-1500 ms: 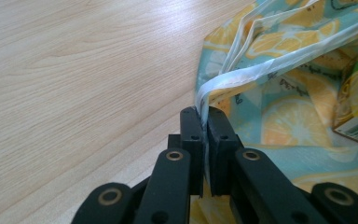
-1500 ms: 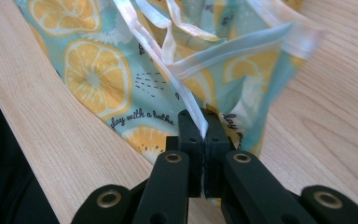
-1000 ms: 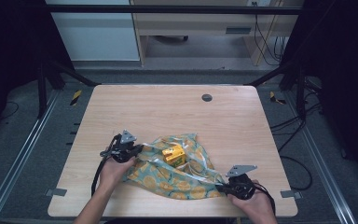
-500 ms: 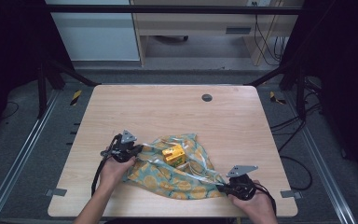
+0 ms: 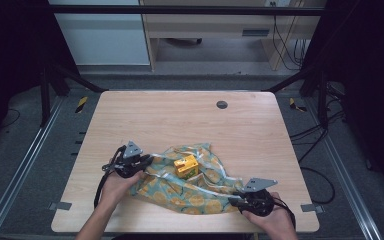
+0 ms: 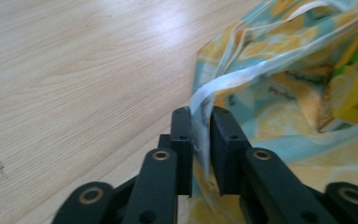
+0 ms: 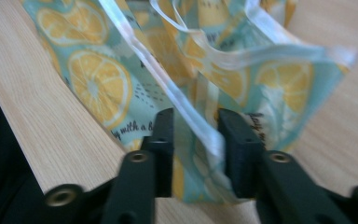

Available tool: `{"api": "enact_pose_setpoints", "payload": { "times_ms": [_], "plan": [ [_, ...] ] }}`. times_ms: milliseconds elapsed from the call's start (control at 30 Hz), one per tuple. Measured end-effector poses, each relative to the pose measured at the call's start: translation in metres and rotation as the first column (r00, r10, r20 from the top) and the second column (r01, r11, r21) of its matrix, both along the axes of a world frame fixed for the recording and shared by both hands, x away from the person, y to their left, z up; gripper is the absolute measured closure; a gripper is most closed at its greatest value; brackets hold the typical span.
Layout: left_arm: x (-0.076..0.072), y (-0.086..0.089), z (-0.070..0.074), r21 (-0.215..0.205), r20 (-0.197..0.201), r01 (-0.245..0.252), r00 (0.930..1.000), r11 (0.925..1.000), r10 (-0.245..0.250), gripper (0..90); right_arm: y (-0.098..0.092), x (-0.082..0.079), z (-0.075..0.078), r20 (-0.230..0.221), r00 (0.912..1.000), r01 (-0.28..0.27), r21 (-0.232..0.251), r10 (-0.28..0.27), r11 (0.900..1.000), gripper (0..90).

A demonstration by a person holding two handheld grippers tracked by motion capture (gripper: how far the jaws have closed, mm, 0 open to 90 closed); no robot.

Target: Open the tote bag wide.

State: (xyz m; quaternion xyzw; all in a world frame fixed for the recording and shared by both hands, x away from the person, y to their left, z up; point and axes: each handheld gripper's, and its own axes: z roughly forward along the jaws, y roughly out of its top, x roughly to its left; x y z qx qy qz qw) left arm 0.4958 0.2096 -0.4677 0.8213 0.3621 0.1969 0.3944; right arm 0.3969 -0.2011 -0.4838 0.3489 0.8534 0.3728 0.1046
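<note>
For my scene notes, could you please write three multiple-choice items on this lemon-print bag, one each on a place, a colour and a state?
1. Where on the table does the lemon-print bag lie?
A. near edge
B. far edge
C. off the table

2. What colour is the small box in the bag?
A. red
B. yellow
C. black

3. How do the left gripper jaws stand around the bag's pale edge?
A. far away from it
B. slightly apart, edge between
C. holding the box

Key: 1 A, the bag lies by the person's hands. 2 B, the box is yellow. 3 B, a small gap shows; both grippers' jaws have just been opening.
</note>
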Motion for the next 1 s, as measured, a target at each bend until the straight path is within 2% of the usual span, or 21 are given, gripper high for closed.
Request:
{"api": "enact_pose_setpoints", "payload": {
  "times_ms": [100, 167, 233, 367, 433, 500, 567, 633, 667, 700, 767, 800, 933, 1000],
  "plan": [
    [-0.007, 0.002, 0.010, -0.032, 0.040, -0.005, 0.9992, 0.9995, 0.007, 62.7, 0.001, -0.001, 0.009, 0.056, 0.9984, -0.007, 0.020, 0.006, 1.000, 42.6],
    [-0.013, 0.002, 0.018, -0.044, 0.061, 0.000, 0.9982, 0.9991, 0.003, 54.2, 0.003, -0.004, 0.016, 0.119, 0.9929, -0.003, 0.034, -0.001, 0.999, 30.3],
    [-0.018, -0.001, 0.025, -0.050, 0.077, 0.010, 0.9970, 0.9987, -0.006, 48.3, 0.004, -0.006, 0.025, 0.154, 0.9881, -0.004, 0.052, -0.004, 0.999, 20.2],
    [-0.025, -0.005, 0.041, -0.054, 0.115, 0.024, 0.9933, 0.9983, -0.018, 39.0, 0.002, -0.008, 0.049, 0.227, 0.9735, 0.009, 0.094, -0.030, 0.996, 14.9],
    [-0.026, -0.005, 0.049, -0.053, 0.132, 0.029, 0.9910, 0.9982, -0.021, 36.3, -0.002, -0.007, 0.061, 0.265, 0.9634, 0.005, 0.125, -0.039, 0.992, 18.5],
    [-0.028, -0.003, 0.057, -0.080, 0.144, 0.025, 0.9896, 0.9965, -0.013, 34.5, -0.008, -0.003, 0.070, 0.296, 0.9532, 0.017, 0.146, -0.060, 0.989, 18.5],
    [-0.030, 0.000, 0.062, -0.086, 0.149, 0.018, 0.9888, 0.9961, -0.005, 31.1, -0.015, 0.007, 0.075, 0.279, 0.9537, 0.064, 0.176, -0.112, 0.982, 14.1],
    [-0.031, 0.003, 0.064, -0.086, 0.146, -0.005, 0.9892, 0.9963, 0.018, 26.1, -0.020, 0.018, 0.077, 0.283, 0.9445, 0.111, 0.203, -0.167, 0.973, 10.9],
    [-0.031, 0.006, 0.065, -0.082, 0.142, -0.033, 0.9889, 0.9961, 0.044, 21.6, -0.022, 0.024, 0.076, 0.291, 0.9384, 0.129, 0.207, -0.187, 0.970, 7.9],
    [-0.032, 0.011, 0.066, -0.081, 0.140, -0.066, 0.9871, 0.9945, 0.077, 18.4, -0.023, 0.029, 0.075, 0.282, 0.9367, 0.150, 0.212, -0.207, 0.966, 4.7],
    [-0.034, 0.021, 0.066, -0.090, 0.148, -0.113, 0.9810, 0.9895, 0.126, 15.5, -0.025, 0.041, 0.072, 0.249, 0.9456, 0.159, 0.209, -0.209, 0.965, 3.0],
    [-0.034, 0.026, 0.066, -0.082, 0.148, -0.132, 0.9786, 0.9880, 0.143, 13.6, -0.026, 0.046, 0.069, 0.236, 0.9438, 0.185, 0.201, -0.231, 0.962, 4.8],
    [-0.038, 0.047, 0.052, -0.060, 0.109, -0.191, 0.9744, 0.9798, 0.197, 9.8, -0.034, 0.063, 0.055, 0.211, 0.9178, 0.304, 0.173, -0.336, 0.937, 7.0],
    [-0.042, 0.057, 0.039, -0.044, 0.092, -0.223, 0.9697, 0.9738, 0.226, 8.5, -0.040, 0.068, 0.043, 0.209, 0.8897, 0.388, 0.123, -0.406, 0.914, 8.5]
  ]
}}
